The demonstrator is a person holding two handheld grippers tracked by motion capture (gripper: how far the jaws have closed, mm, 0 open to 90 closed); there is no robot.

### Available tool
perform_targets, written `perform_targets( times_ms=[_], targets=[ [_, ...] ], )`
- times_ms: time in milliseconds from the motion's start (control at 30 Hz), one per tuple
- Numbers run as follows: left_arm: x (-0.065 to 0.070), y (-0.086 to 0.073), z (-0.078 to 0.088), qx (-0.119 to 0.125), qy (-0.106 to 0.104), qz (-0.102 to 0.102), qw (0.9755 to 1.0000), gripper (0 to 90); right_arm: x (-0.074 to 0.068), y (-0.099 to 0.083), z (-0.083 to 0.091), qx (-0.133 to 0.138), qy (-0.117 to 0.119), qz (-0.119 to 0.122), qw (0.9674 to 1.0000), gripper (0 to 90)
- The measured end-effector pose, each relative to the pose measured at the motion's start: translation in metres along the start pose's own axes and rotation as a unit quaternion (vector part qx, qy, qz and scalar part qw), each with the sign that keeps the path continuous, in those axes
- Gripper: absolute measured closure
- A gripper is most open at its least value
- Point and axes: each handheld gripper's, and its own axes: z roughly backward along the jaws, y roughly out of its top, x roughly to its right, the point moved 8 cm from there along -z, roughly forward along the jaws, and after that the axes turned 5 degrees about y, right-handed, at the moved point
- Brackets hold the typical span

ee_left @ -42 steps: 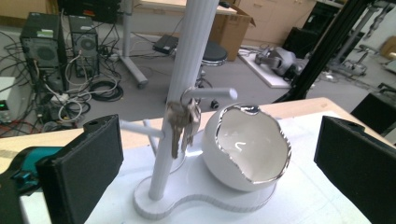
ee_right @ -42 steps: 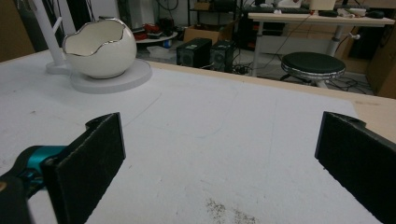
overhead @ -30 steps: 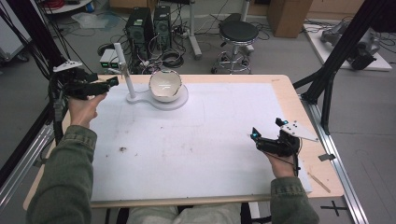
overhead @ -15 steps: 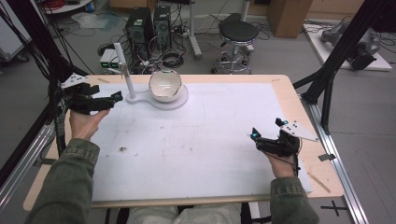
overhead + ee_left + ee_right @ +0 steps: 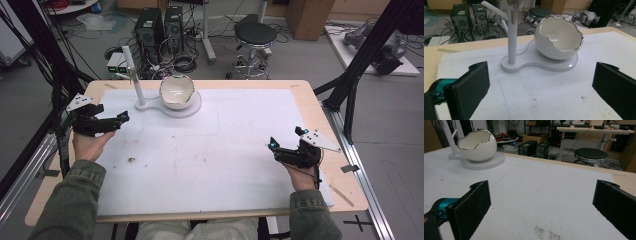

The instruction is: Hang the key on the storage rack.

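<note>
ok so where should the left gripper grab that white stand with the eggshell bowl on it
Probably the upright post of the white stand, low down, coming in level from the near side where the left gripper already faces it. The post is slim and vertical, fitting between open jaws; the eggshell bowl is round and jagged-rimmed.

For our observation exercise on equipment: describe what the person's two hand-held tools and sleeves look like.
Each tool, left and right, is black with two flat, rectangular black jaws and a teal part at the jaw base. A grey three-cornered plate with dark dots tops the right one; the left has a similar plate. Black cables trail from the tools. The sleeves are olive green.
</note>
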Motion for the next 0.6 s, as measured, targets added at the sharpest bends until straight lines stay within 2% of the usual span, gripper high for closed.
perform_targets(
  times_ms=[333,467,600],
  targets=[
    [0.002,-0.021,0.013,0.019,0.004,0.011,0.9997,1.7,0.0,0.0,0.0,0.0,0.0,-0.001,1.0,0.6],
    [0.003,-0.032,0.018,0.023,0.014,0.002,0.9996,1.7,0.0,0.0,0.001,0.001,-0.001,-0.001,1.0,0.6],
    [-0.002,-0.041,0.023,0.034,0.021,0.013,0.9991,1.7,0.0,0.0,0.001,0.002,-0.002,0.0,1.0,0.6]
  ],
)
